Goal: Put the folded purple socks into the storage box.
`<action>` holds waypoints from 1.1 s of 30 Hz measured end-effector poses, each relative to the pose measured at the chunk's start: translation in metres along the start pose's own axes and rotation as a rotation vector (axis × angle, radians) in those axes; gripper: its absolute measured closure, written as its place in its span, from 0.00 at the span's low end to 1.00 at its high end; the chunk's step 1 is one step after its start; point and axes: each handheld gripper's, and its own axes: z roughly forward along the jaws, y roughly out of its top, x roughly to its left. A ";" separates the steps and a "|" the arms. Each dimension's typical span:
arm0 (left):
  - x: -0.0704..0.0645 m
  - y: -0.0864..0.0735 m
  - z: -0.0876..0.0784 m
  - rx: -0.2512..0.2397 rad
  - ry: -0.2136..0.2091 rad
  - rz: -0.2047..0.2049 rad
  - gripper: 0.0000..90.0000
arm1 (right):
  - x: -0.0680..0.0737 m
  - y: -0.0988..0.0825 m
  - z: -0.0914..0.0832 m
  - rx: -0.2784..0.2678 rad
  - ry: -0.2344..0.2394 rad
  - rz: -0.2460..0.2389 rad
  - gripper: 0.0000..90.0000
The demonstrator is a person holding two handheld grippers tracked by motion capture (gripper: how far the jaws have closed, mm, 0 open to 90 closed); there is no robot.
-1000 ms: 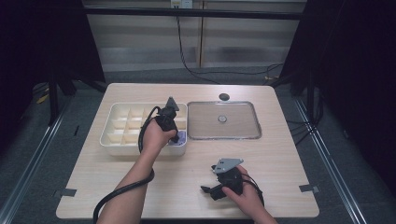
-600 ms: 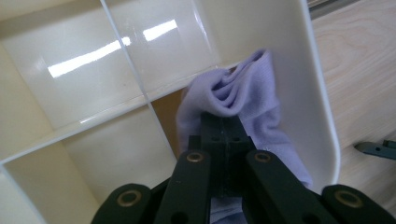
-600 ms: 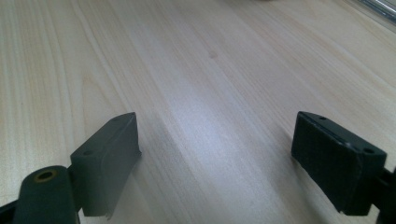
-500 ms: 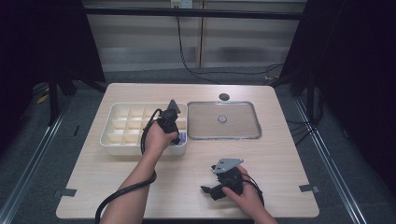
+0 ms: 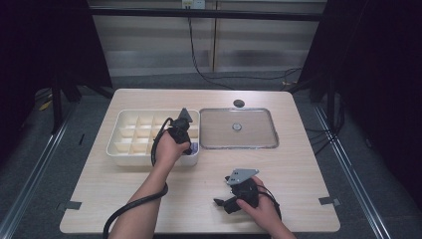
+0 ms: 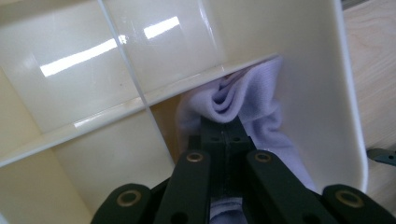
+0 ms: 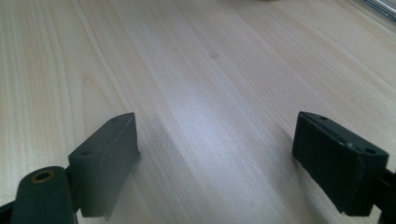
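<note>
A cream tray (image 5: 130, 142) split into several compartments sits on the left half of the table. A pale lavender cloth (image 6: 254, 100) lies bunched in its front right corner compartment, against the outer wall (image 6: 327, 93). My left gripper (image 6: 223, 128) points down into that compartment, shut on a fold of the cloth. From above, the left gripper (image 5: 190, 146) hangs over that corner with a bit of lavender cloth (image 5: 194, 147) beside it. My right gripper (image 5: 221, 203) rests low on the table near the front edge. In its own view the right gripper (image 7: 215, 149) is open over bare wood.
A shallow metal tray (image 5: 259, 142) lies right of the cream one, with a small round piece (image 5: 237, 127) in its middle. A dark round disc (image 5: 239, 103) sits behind it near the far edge. The wooden table (image 5: 298, 169) has open room at the front left and right.
</note>
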 end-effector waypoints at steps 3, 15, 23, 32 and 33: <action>0.000 0.000 0.001 0.005 0.006 0.002 1.00 | 0.000 0.000 0.000 0.000 0.000 0.000 0.15; -0.001 0.000 0.001 -0.008 0.011 -0.007 0.98 | 0.000 0.000 0.000 -0.001 0.000 -0.004 0.15; 0.000 -0.003 -0.013 -0.042 -0.011 -0.012 0.91 | 0.000 0.001 0.000 0.000 0.001 -0.001 0.15; -0.001 -0.004 -0.027 -0.069 -0.005 -0.008 0.85 | -0.001 0.001 0.001 -0.004 0.000 -0.010 0.15; -0.001 -0.004 -0.029 -0.075 -0.007 -0.011 0.84 | -0.001 0.001 0.001 -0.003 0.005 -0.008 0.15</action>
